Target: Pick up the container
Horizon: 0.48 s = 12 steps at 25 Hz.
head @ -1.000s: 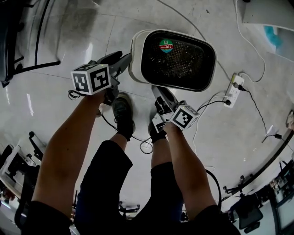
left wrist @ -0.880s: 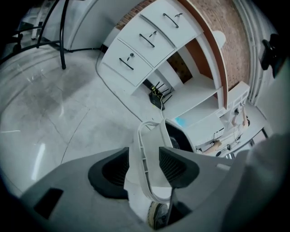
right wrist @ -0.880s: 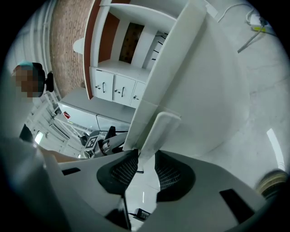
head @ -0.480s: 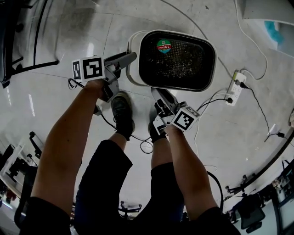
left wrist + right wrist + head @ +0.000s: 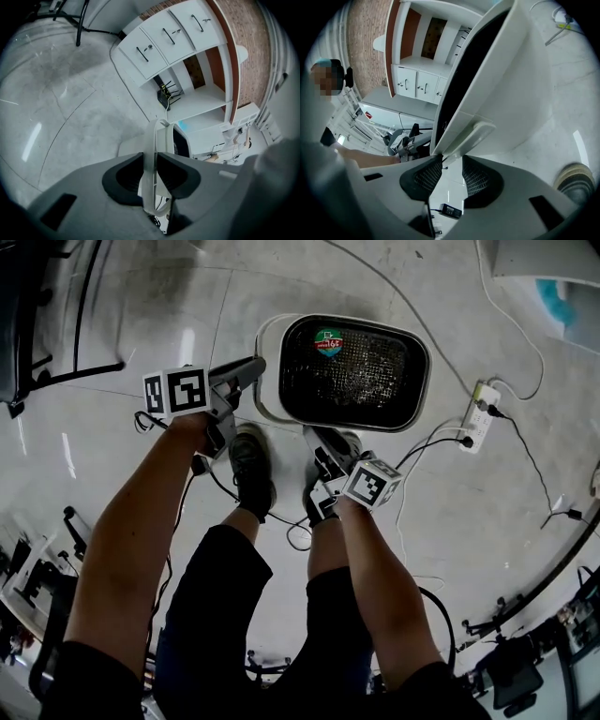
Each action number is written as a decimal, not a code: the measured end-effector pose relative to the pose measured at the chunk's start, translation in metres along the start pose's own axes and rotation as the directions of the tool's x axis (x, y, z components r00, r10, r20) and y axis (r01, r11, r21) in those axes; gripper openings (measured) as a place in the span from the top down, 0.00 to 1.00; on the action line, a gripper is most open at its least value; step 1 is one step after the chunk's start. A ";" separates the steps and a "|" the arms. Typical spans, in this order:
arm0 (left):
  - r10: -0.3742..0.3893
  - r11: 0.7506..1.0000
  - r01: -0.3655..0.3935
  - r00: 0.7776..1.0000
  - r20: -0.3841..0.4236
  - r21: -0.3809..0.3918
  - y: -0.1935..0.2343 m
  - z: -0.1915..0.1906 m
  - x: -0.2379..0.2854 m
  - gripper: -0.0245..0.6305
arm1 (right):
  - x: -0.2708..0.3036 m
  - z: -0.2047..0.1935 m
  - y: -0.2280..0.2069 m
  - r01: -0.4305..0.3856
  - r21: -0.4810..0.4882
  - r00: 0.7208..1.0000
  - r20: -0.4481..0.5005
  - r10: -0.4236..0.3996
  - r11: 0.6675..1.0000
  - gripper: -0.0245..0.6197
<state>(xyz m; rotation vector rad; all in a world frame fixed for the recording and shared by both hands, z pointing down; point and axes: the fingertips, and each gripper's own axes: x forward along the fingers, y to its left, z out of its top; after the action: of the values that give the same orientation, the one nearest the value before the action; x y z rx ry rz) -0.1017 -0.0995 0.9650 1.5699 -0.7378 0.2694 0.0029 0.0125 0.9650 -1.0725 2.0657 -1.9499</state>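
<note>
Counting through the head view, I found one container [image 5: 270, 371], two grippers and, below them, two dark shoes [image 5: 249, 465] and one white power strip [image 5: 480, 418] on the grey floor [image 5: 141, 315]. The container sat out ahead of the shoes, just beyond the grippers; whether it touched the floor I could not tell. It was a rounded white tub with a thick rim, a dark speckled inside and one green-and-red sticker [image 5: 328, 340] near its far edge. The left gripper [image 5: 253, 367] had just been closing, its pads pinching the thin white rim on the container's left side. The right gripper [image 5: 317, 439] was clamped on a white lip at the near side.
</note>
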 end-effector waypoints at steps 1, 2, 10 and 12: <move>0.015 1.000 -0.015 1.000 -0.012 0.002 0.000 -0.004 -0.002 0.81 | -0.002 -0.003 0.000 0.011 0.010 1.000 -0.002 -0.011 1.000 0.79; 0.030 1.000 -0.030 0.999 -0.023 0.003 0.001 -0.008 -0.004 0.81 | -0.005 -0.006 0.000 0.020 0.020 1.000 -0.005 -0.020 1.000 0.79; 0.064 0.997 -0.064 0.998 0.026 -0.032 -0.005 -0.012 -0.016 0.81 | -0.027 -0.020 0.003 0.091 -0.040 0.991 -0.099 -0.094 0.995 0.74; 0.062 0.998 -0.061 0.997 0.035 -0.020 -0.013 -0.008 -0.020 0.81 | -0.037 -0.016 0.010 0.105 -0.081 0.988 -0.107 -0.113 0.991 0.73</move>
<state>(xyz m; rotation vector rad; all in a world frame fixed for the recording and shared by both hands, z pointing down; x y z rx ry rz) -0.1067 -0.0860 0.9445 1.5394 -0.8154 0.2791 0.0178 0.0456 0.9451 -1.1391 2.1983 -2.0417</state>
